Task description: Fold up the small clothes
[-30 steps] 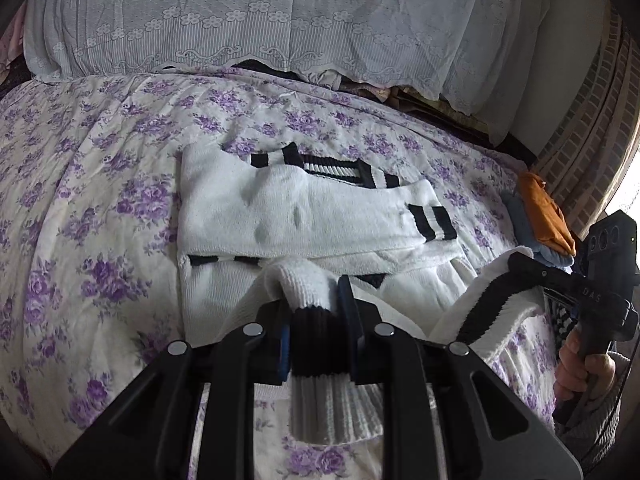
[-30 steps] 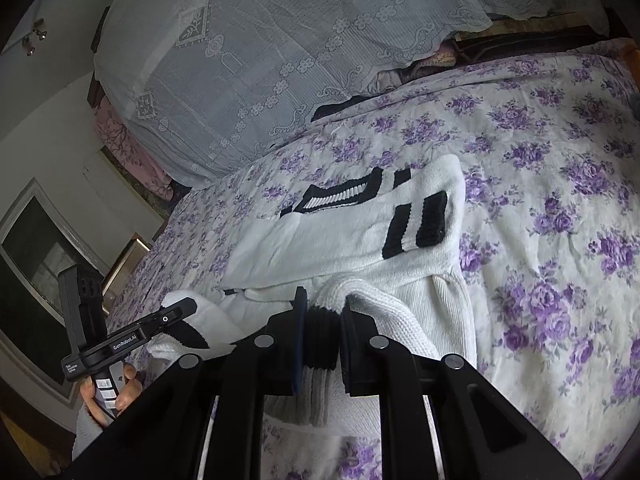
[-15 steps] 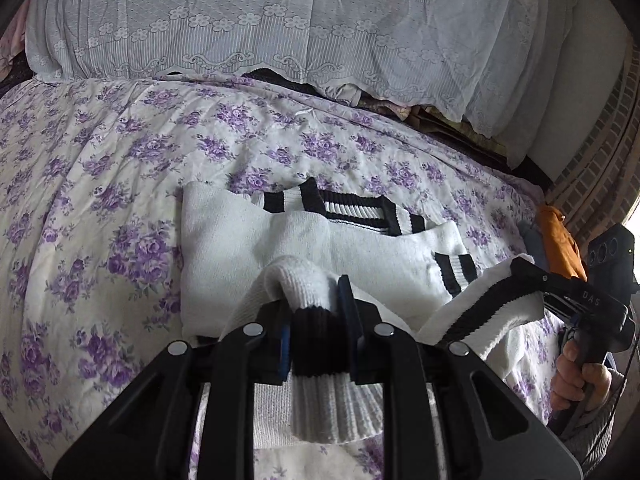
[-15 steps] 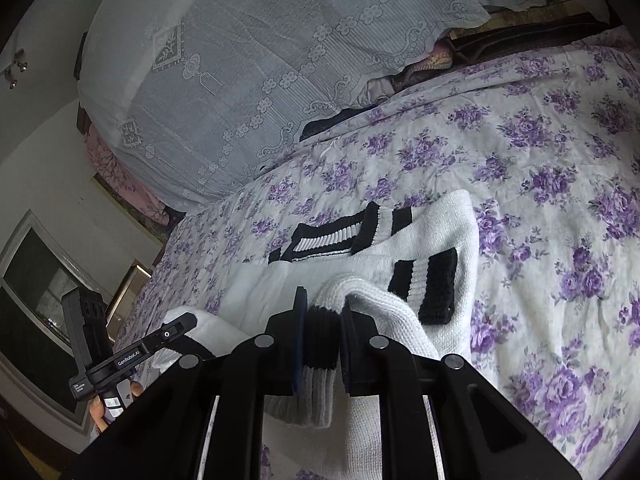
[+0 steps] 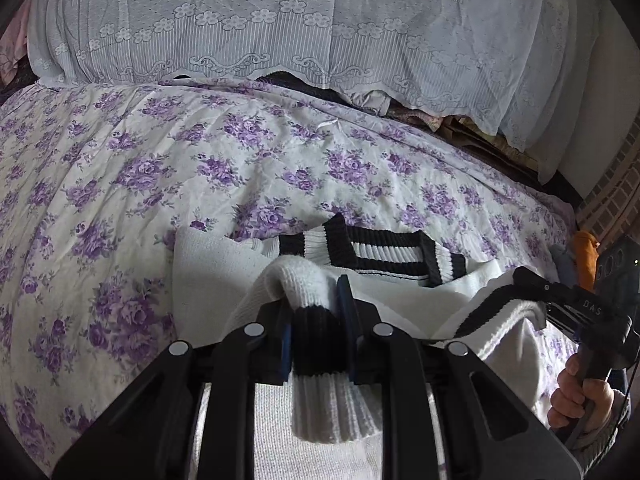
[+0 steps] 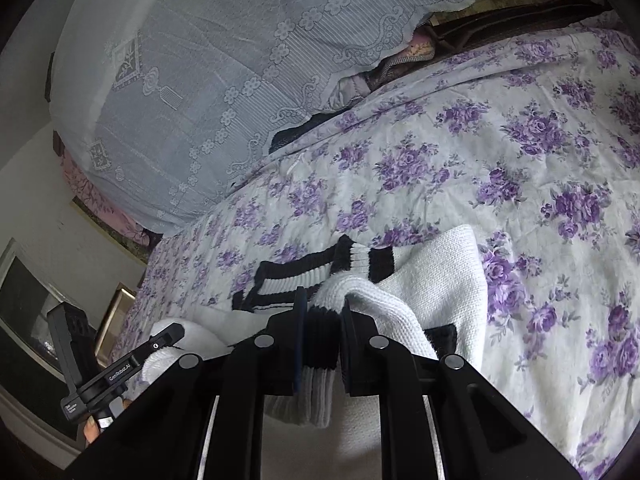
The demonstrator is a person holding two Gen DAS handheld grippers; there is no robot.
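Observation:
A small white knit sweater (image 5: 212,268) with black stripes lies on the floral bedspread (image 5: 120,168). Its striped collar (image 5: 380,256) points away from me. My left gripper (image 5: 314,312) is shut on the sweater's black-and-white ribbed hem and holds it lifted over the body. My right gripper (image 6: 322,320) is shut on the same hem further right, above the white sleeve (image 6: 444,280). The right gripper also shows in the left wrist view (image 5: 524,276), and the left gripper shows in the right wrist view (image 6: 172,332).
A lace-covered pile of bedding (image 5: 320,24) runs along the far side of the bed. Orange and grey folded clothes (image 5: 586,256) sit at the bed's right edge. A picture frame (image 6: 116,312) leans by the wall on the left.
Both grippers have carried the hem forward over the sweater toward the collar. The folded part now covers most of the body and sleeves.

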